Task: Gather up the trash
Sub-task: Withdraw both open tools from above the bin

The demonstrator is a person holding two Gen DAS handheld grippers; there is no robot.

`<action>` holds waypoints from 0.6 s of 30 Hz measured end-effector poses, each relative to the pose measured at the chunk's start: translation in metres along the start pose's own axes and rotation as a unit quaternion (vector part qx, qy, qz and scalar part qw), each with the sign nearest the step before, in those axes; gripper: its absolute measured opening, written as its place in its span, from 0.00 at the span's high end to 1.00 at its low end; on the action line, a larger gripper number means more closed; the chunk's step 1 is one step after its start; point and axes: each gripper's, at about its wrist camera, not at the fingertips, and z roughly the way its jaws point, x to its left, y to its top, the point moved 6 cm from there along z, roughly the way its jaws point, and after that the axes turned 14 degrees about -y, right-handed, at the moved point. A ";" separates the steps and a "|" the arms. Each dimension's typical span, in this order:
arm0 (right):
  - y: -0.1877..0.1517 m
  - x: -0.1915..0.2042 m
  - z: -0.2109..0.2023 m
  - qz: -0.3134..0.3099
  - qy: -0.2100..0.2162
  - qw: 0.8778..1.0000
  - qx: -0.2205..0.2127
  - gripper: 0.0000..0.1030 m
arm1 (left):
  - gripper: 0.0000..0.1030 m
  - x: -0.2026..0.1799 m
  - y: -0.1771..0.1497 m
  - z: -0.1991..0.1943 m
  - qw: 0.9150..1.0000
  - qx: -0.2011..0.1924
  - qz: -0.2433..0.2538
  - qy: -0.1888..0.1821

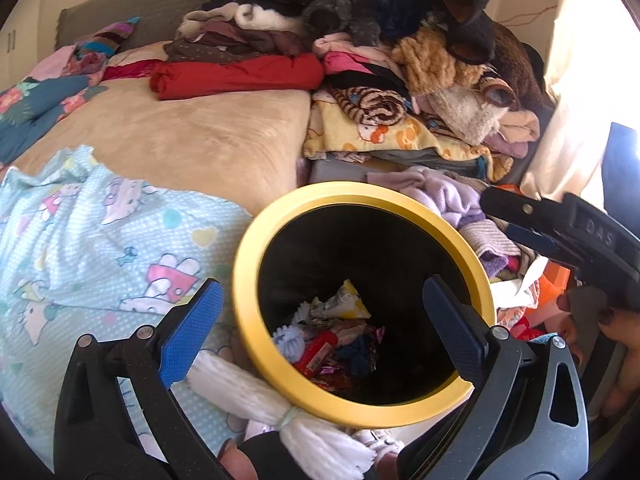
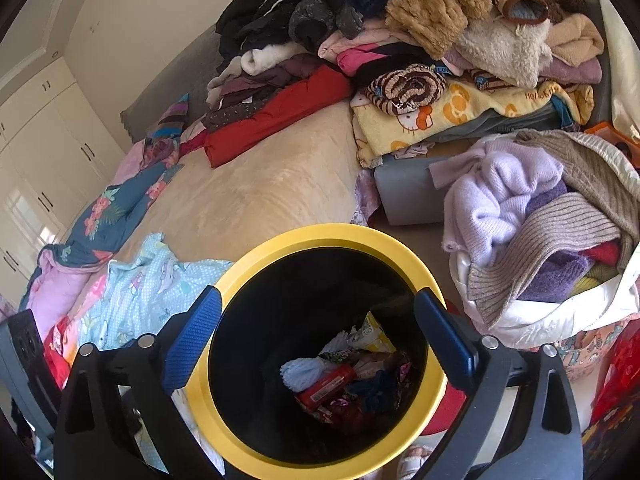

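Left wrist view: my left claw (image 1: pixel 320 320) stands wide open and empty over the yellow-rimmed bin (image 1: pixel 256 344). The trash (image 1: pixel 332 344) lies at the bin's dark bottom, with single pieces hard to tell apart. A white yarn bundle (image 1: pixel 280 420) lies against the rim's near edge, its end cut off.

Right wrist view: my right claw (image 2: pixel 316 332) also gapes empty above the bin (image 2: pixel 320 236). Clothes in a white bag (image 2: pixel 560 320) crowd the right side; the bed (image 2: pixel 248 184) lies beyond the bin.

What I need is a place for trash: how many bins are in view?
1: a yellow-rimmed bin by the bed, trash inside. Others could hide behind the clothes piles.
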 end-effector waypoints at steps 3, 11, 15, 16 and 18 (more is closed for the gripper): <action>-0.001 0.004 -0.005 -0.002 0.002 1.000 -0.005 0.06 | 0.11 0.005 -0.001 -0.007 1.000 -0.005 -0.008 0.006; -0.008 0.025 -0.014 -0.035 0.004 0.999 -0.014 0.06 | 0.11 0.025 -0.003 -0.027 0.999 -0.015 -0.022 0.031; -0.011 0.035 -0.018 -0.052 0.005 0.998 -0.020 0.06 | 0.11 0.034 -0.006 -0.038 0.998 -0.020 -0.031 0.043; -0.012 0.038 -0.020 -0.057 0.006 0.998 -0.022 0.06 | 0.11 0.036 -0.006 -0.040 0.998 -0.021 -0.033 0.045; -0.014 0.042 -0.022 -0.063 0.008 0.998 -0.024 0.06 | 0.11 0.040 -0.008 -0.046 0.998 -0.024 -0.036 0.050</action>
